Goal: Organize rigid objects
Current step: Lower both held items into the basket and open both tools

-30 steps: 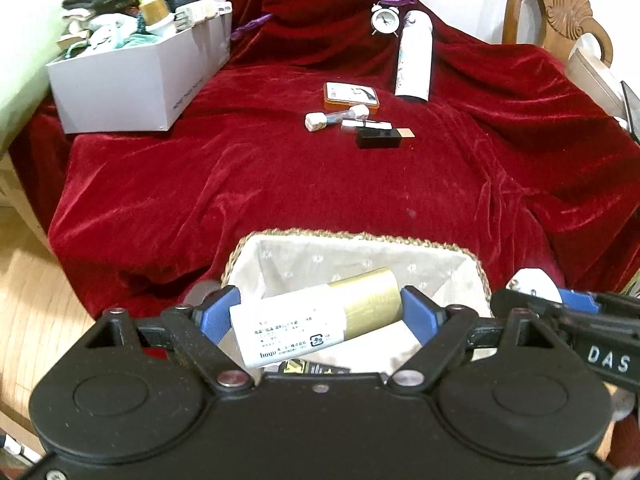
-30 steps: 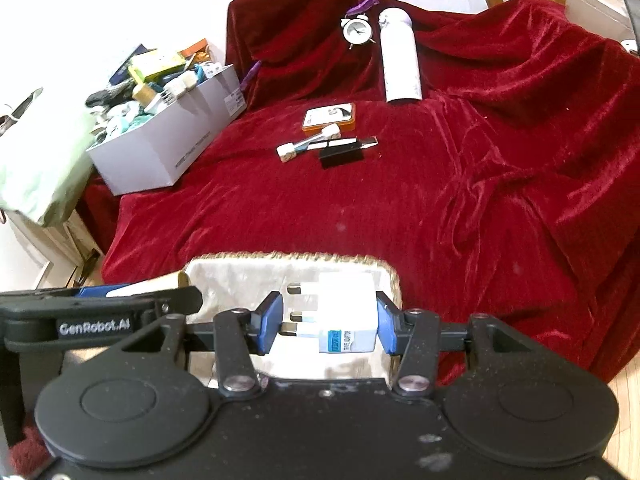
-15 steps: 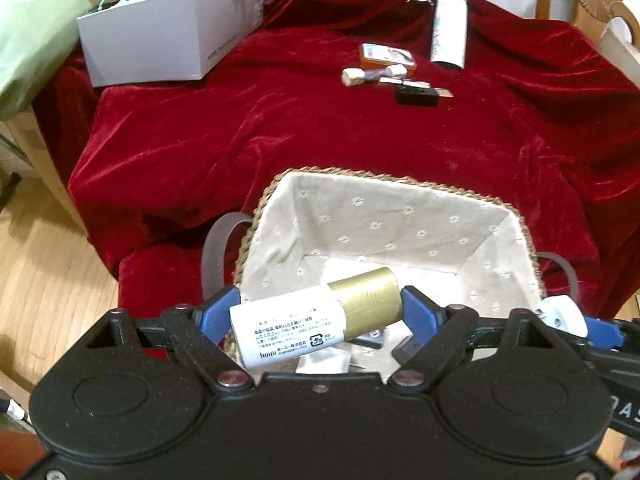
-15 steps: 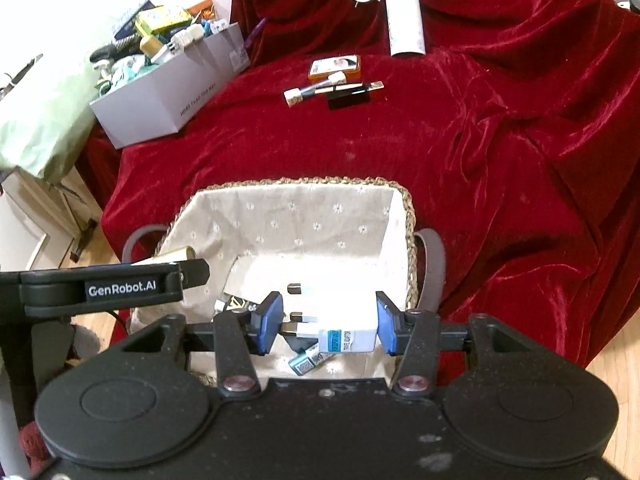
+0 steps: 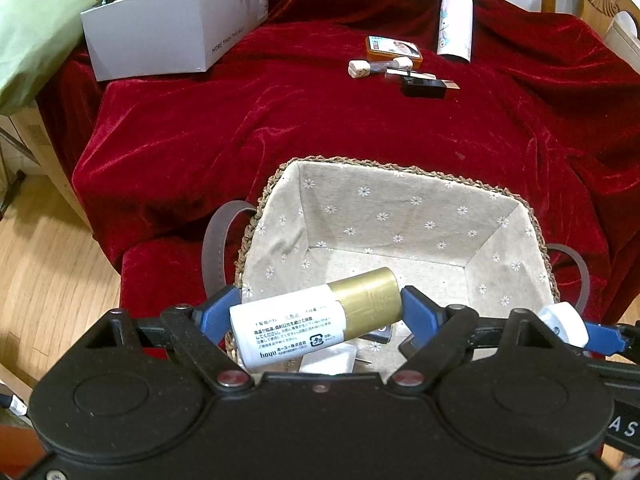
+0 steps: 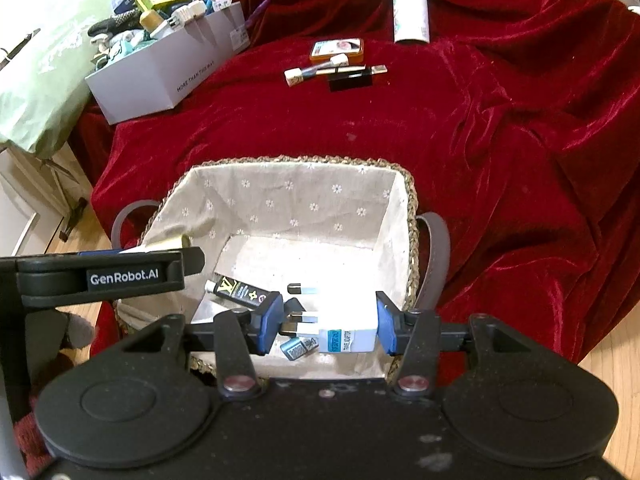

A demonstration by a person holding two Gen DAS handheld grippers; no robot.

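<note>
Two tongs, each loaded, over the lined basket [image 5: 400, 216] at the near edge of the red-draped surface [image 5: 280, 128].
Left tongs [image 5: 320, 312] clench a white gold-capped bottle [image 5: 312, 316] endwise; right tongs [image 6: 326, 322] pinch a white plug adapter [image 6: 344, 320]. Risk: a tilted release may roll the bottle onto small items below. Basket's near floor is hidden.

The basket [image 5: 404, 208] sits nearest, the box [image 5: 160, 40] far left, the flask [image 5: 454, 20] behind.
</note>
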